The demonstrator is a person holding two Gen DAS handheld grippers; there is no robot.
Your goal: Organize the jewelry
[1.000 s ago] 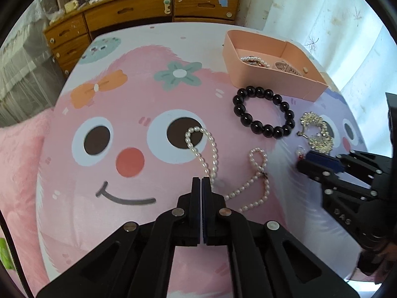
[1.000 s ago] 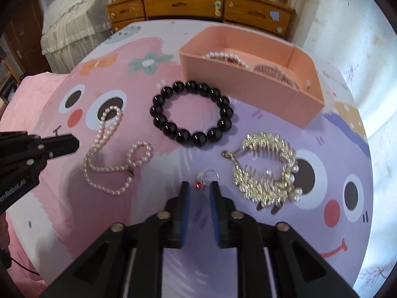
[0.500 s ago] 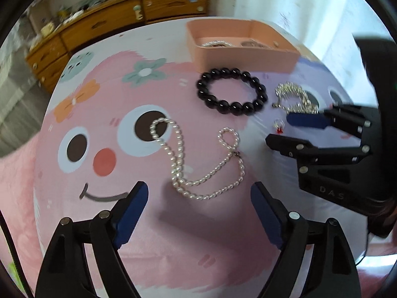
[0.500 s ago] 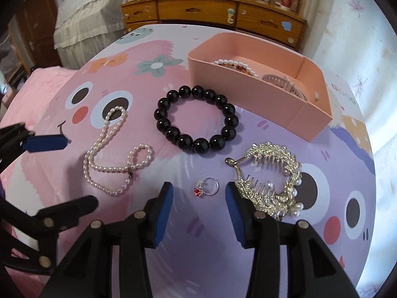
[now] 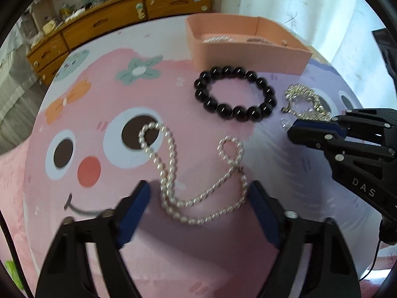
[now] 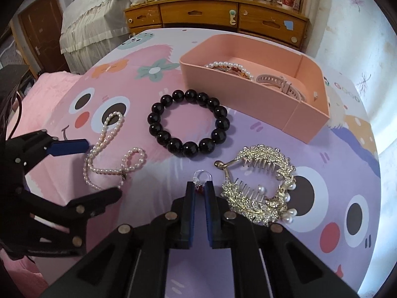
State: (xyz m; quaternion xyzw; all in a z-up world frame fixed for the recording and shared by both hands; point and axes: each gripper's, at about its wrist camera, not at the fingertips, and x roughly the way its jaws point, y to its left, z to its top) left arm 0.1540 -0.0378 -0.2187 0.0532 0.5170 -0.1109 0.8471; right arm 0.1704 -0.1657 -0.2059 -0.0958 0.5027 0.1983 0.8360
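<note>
Lying on a round table covered with a cartoon-face cloth in pink and purple are several pieces of jewelry. A pearl necklace sprawls in loose loops over the pink part of the cloth. The left gripper has its jaws spread wide, one blue-padded finger on either side of the necklace's nearest loops, which lie between the pads; whether the pads touch the cloth is not clear. Beyond the necklace sits a black bead bracelet, a closed ring of glossy round beads lying flat. To its right rests a gold hair comb set with sparkling stones and small pearls. Between necklace and comb is a small ring with a red stone. The right gripper has its jaws drawn close together with the red stone of the ring between the tips, the band poking out in front; it appears to be pinching the ring. Farther back stands a peach-pink box, open at the top, holding a string of pearls and a beige hair clip. A wooden dresser lines the wall behind the table.
</note>
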